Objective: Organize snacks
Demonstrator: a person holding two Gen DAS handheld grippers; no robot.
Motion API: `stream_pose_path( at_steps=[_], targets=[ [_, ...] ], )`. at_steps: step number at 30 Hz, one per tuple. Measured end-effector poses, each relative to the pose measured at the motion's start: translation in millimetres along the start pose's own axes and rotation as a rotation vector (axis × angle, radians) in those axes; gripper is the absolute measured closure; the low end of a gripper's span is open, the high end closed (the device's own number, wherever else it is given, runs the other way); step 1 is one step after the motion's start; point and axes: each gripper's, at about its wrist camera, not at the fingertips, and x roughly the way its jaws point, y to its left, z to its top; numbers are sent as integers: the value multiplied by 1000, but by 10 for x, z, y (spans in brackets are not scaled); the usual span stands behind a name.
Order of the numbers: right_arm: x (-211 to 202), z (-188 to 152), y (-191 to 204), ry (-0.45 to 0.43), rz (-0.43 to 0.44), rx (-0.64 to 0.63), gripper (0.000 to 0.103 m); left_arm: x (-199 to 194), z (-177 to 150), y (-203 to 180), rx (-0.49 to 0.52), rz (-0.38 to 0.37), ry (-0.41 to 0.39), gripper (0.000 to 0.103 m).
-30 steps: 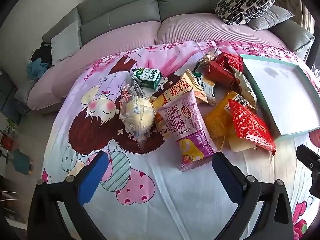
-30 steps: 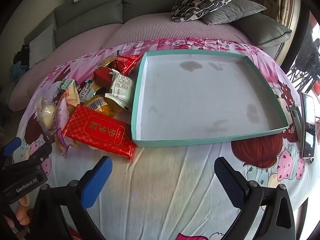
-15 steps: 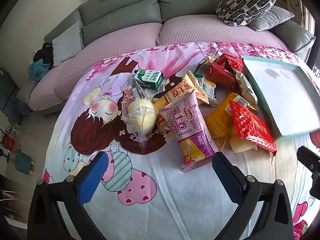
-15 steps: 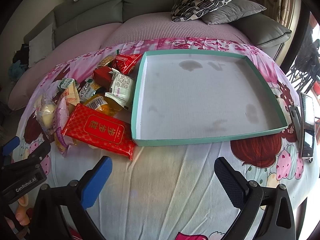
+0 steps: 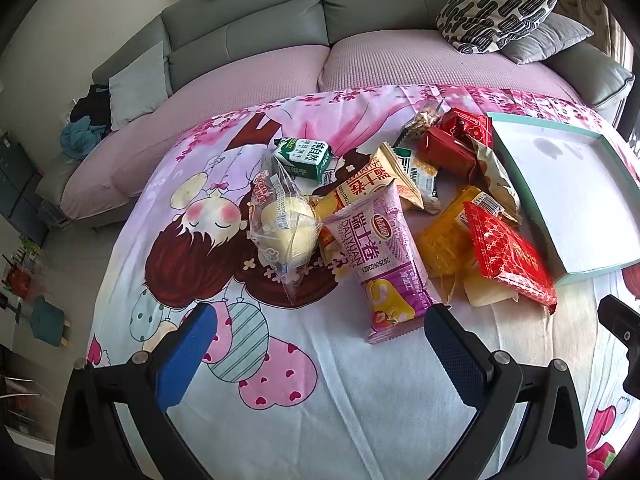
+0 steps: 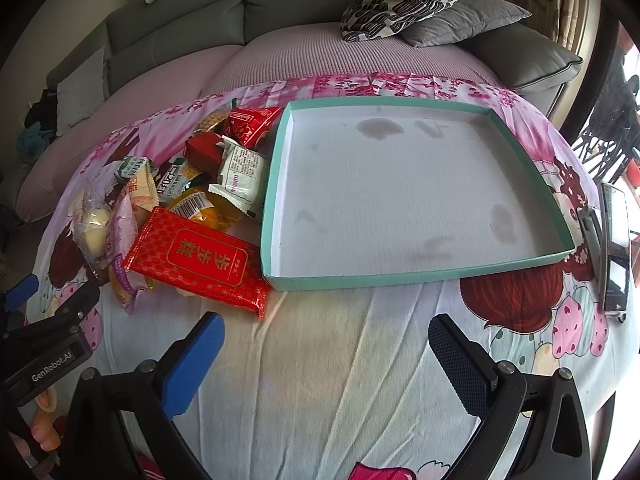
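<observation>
On my left wrist cam, far left of the pile sits the clear-bagged bun (image 5: 285, 227), lying on the cartoon-print cloth (image 5: 248, 392). Just behind it, the green milk carton (image 5: 305, 157). Next over, the purple roll pkg (image 5: 378, 256) lies lengthwise toward me, its near end just ahead of my left gripper (image 5: 316, 350), whose blue pads are spread wide w/ nothing between them. The gripper hovers short of the pile, not touching anything. An orange-beige pkg (image 5: 372, 184) overlaps the purple one's far end. Further right: yellow pouch (image 5: 446, 244), then the flat red pkg (image 5: 506, 254) w/ gold lettering lying partly on top of it. Behind those, a dark red box (image 5: 446, 152) and a red wrapper (image 5: 466, 124).

Right wrist cam: the flat red pkg has one corner just beside the teal tray (image 6: 420, 278), can't tell if touching. A white pkg (image 6: 242, 172) leans against the tray's left wall. The tray holds no snacks, just stains on its white floor. My right gripper (image 6: 326, 346) is also wide open, holding nothing, above bare cloth in front of the tray's near wall. Far right, a phone (image 6: 614, 248) lies at the cloth edge.
</observation>
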Motion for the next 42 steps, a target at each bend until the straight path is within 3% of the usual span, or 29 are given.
stream_pose_path(
  at_steps=[42],
  targets=[
    [14, -25, 13, 14, -9, -11, 0, 5, -11, 7, 1, 1, 0, 0]
  ],
)
